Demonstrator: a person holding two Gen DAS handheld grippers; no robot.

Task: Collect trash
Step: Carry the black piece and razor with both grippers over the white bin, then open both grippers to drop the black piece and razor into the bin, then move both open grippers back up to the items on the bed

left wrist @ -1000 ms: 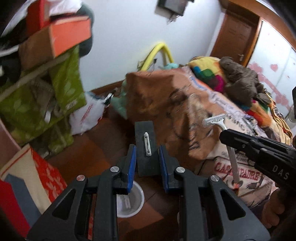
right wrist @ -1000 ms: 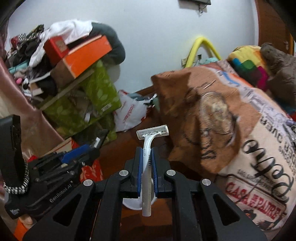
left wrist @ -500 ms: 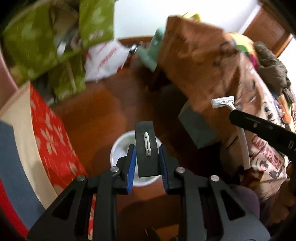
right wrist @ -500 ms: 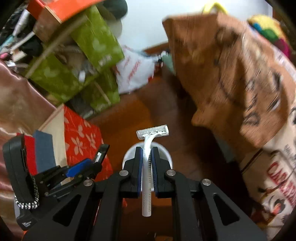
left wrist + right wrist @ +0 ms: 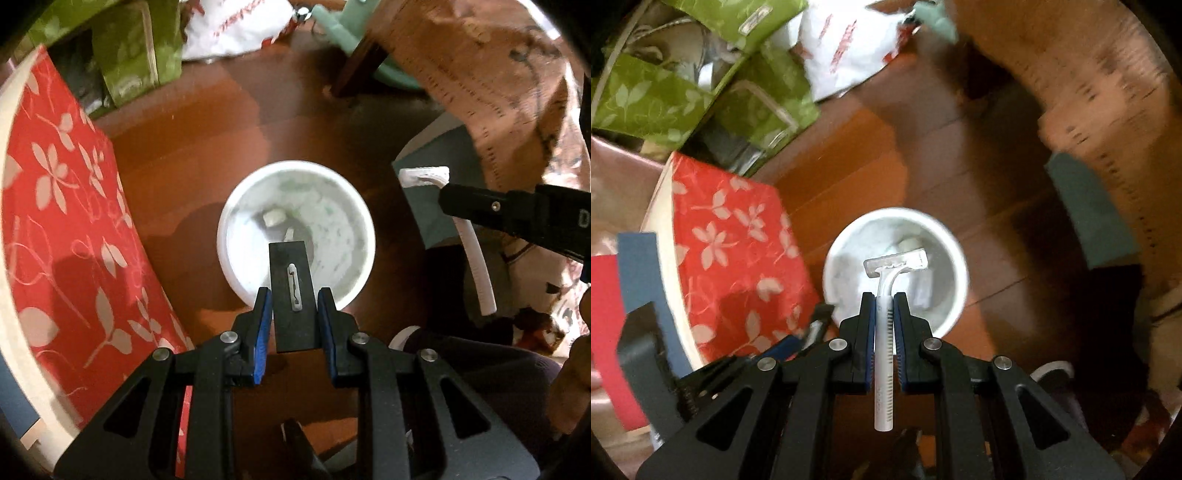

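Both tools sit over the white bin [image 5: 236,206] on the wooden floor [image 5: 207,122], so I read the step as dropping the two held items in. Largest constraint: the red floral box [image 5: 66,206] crowds the bin at its 9 o'clock and the brown printed blanket [image 5: 491,66] hangs at about 2 o'clock, so release from straight above, not from the side. Left tool [image 5: 294,306] is clamped on a flat black card [image 5: 291,291] carrying a small white clip; the card's far end is already over the bin mouth, at 6 o'clock of the rim, but its near end overhangs the rim, so nudge forward toward 12 before opening or it may tip out onto the floor. Right tool [image 5: 884,314] is closed narrow on the stem of a white disposable razor [image 5: 886,291], head over the bin centre in its own view; release that one second so the two tools don't collide. From the left view the right tool looks off at 3 o'clock of the bin, so its true offset is uncertain. Hard to read: bin contents are blurred, just a couple of pale scraps; bin depth unclear; blanket edge is motion-smeared; the razor blade side can't be told.
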